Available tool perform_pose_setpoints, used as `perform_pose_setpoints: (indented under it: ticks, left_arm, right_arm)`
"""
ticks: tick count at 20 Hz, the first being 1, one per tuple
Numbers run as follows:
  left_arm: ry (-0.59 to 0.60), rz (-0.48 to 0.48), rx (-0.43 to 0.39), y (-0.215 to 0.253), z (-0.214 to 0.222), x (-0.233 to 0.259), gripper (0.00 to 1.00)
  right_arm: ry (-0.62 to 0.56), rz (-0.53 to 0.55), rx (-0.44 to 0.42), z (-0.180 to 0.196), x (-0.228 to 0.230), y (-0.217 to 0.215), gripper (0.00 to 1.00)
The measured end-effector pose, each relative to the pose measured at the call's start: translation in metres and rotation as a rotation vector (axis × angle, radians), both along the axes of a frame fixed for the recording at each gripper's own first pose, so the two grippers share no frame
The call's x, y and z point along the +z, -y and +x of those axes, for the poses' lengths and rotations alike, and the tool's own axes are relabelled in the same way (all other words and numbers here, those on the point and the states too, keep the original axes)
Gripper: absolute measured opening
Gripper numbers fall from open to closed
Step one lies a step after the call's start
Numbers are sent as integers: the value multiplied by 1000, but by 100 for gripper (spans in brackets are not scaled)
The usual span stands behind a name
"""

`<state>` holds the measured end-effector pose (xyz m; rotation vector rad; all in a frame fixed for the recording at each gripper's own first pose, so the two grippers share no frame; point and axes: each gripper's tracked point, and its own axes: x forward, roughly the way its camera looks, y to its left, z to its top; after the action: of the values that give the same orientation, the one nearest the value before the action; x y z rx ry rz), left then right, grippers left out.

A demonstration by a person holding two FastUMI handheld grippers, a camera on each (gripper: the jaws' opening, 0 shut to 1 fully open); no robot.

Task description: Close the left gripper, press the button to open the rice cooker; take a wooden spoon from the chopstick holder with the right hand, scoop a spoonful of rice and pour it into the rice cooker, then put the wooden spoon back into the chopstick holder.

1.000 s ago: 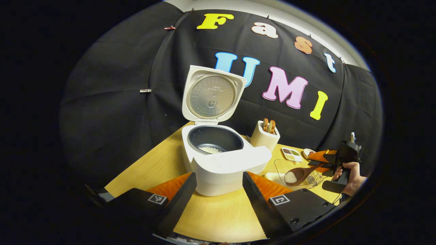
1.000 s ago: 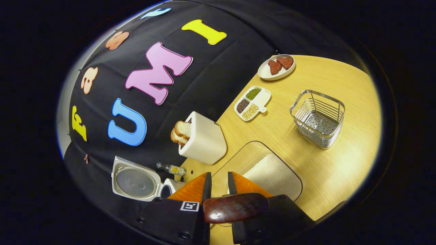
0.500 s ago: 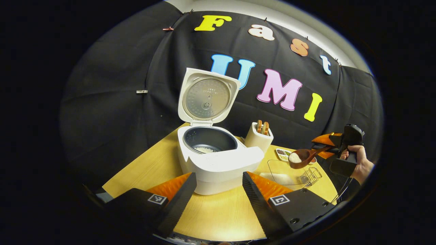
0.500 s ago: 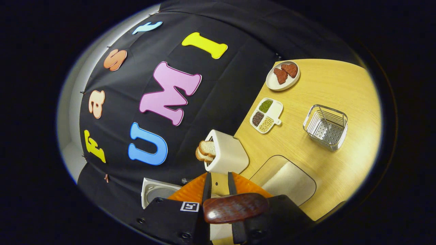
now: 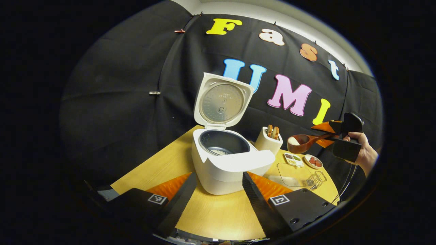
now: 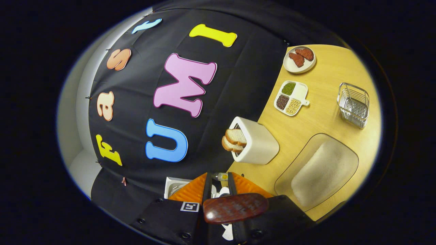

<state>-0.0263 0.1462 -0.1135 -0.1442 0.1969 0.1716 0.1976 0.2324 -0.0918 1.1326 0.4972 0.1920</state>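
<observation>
The rice cooker [image 5: 229,160] stands with its lid [image 5: 222,102] swung fully up, and a little rice already lies in the dark inner pot [image 5: 223,142], so the job in hand looks like carrying the load across. The left gripper [image 5: 218,185] waits low in front of the cooker, its fingers spread wide and grasping nothing, out of the way of the pour.

At about three o'clock from the pot, the right gripper [image 5: 328,136] is clenched on the handle of the wooden spoon [image 5: 301,143], held level so the white rice heaped in the bowl stays put. The spoon hangs above the toaster [image 5: 271,142], well clear of the table.

In the right gripper view the spoon's handle end [image 6: 235,208] sits squeezed between the fingers at six o'clock; the cooker beneath is mostly hidden, so how near the pot it is I cannot say. The rice tray [image 6: 320,172] lies at four o'clock, and the wire chopstick holder [image 6: 354,104] at two o'clock awaits the spoon's return.
</observation>
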Motion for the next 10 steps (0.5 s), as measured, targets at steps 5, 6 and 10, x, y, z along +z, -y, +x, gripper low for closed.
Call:
perform_pose_setpoints:
  ticks: [5, 6, 10]
  left_arm:
    - [11, 20, 45, -23, -8, 4, 94]
    - [6, 23, 53, -29, -9, 2, 94]
    - [-9, 1, 89, -50, -15, -2, 94]
  right_arm:
    - [-16, 57, 58, 11, 7, -56, 24]
    - [-14, 56, 67, 14, 7, -68, 24]
    - [-5, 53, 109, 24, 5, -115, 24]
